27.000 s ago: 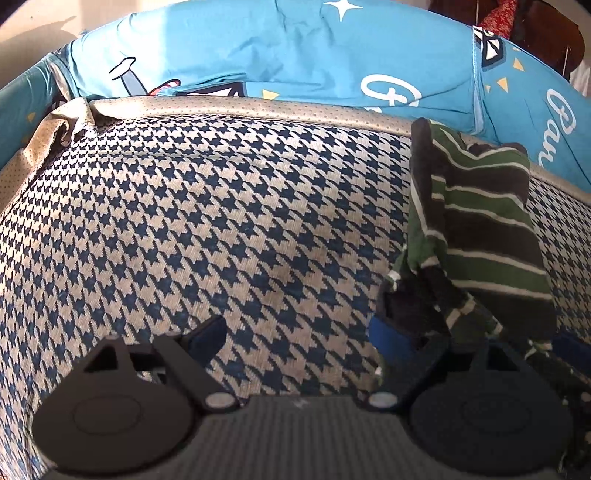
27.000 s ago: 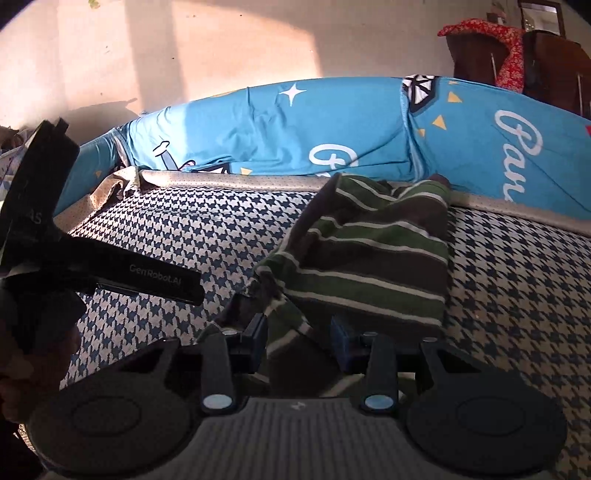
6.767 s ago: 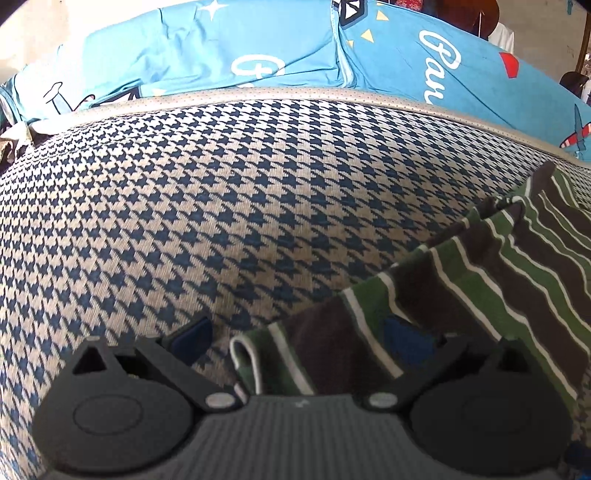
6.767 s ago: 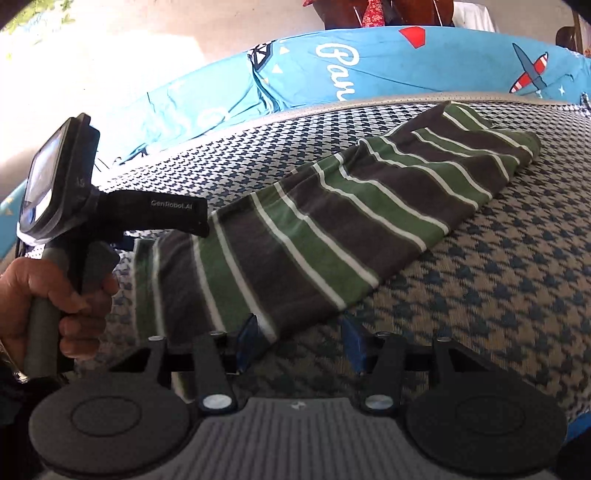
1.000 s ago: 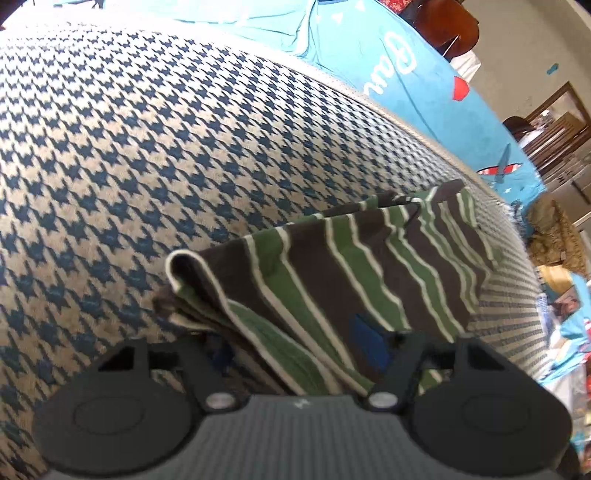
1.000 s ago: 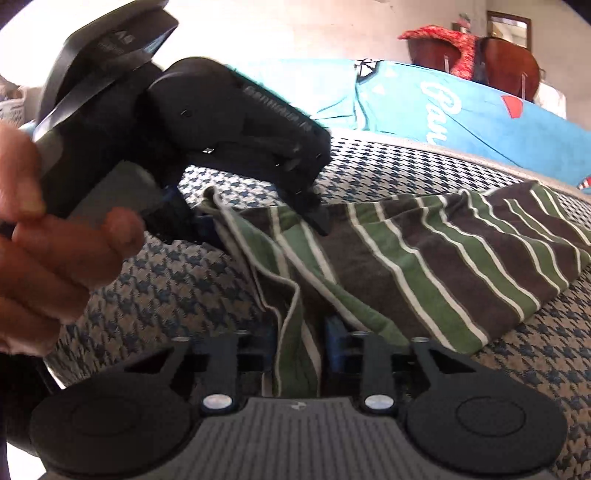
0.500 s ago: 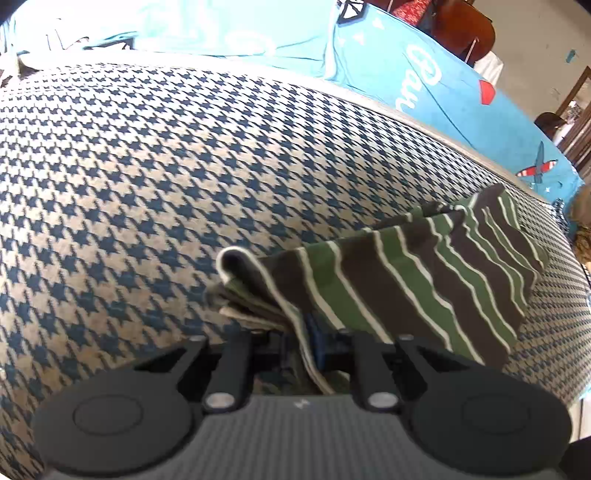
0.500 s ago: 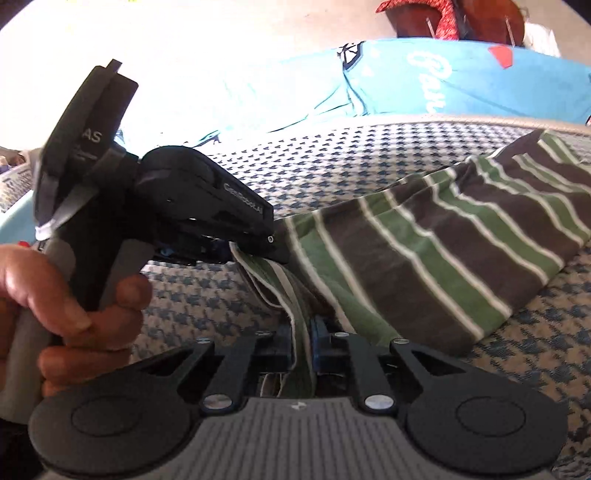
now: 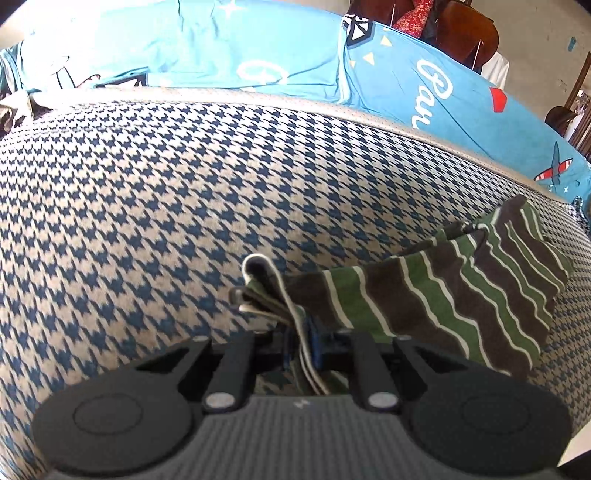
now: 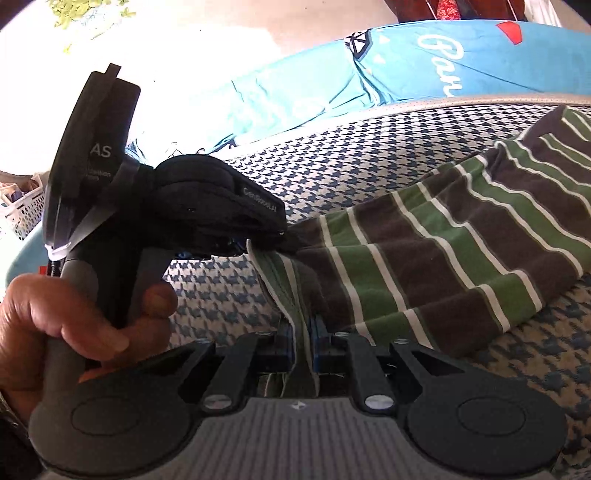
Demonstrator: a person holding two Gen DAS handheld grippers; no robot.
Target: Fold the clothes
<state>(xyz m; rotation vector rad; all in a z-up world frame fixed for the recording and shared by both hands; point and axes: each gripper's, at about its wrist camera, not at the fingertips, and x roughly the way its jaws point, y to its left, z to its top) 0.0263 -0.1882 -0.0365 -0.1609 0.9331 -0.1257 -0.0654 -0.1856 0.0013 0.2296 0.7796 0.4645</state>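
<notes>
A green, brown and white striped garment [image 9: 443,302] [image 10: 443,251] lies folded lengthwise on a blue-and-cream houndstooth bed cover [image 9: 184,206] [image 10: 351,155]. My left gripper [image 9: 301,347] is shut on the layered hem at the garment's near end. My right gripper [image 10: 303,345] is shut on the same end, a little closer to me. In the right wrist view the left gripper [image 10: 258,242] reaches in from the left, held by a hand [image 10: 74,317], its tips on the hem just above my right fingers. The far end of the garment rests on the cover.
Blue printed pillows [image 9: 258,55] [image 10: 443,66] line the far edge of the bed. Dark wooden furniture [image 9: 461,33] stands behind them. A white perforated basket [image 10: 22,210] sits at the far left of the right wrist view. Bare houndstooth cover spreads left of the garment.
Over the last second the left jaws closed on the hem, which had lain loose between them. Both grippers tilted, and the hem now stands bunched and lifted between the pads.
</notes>
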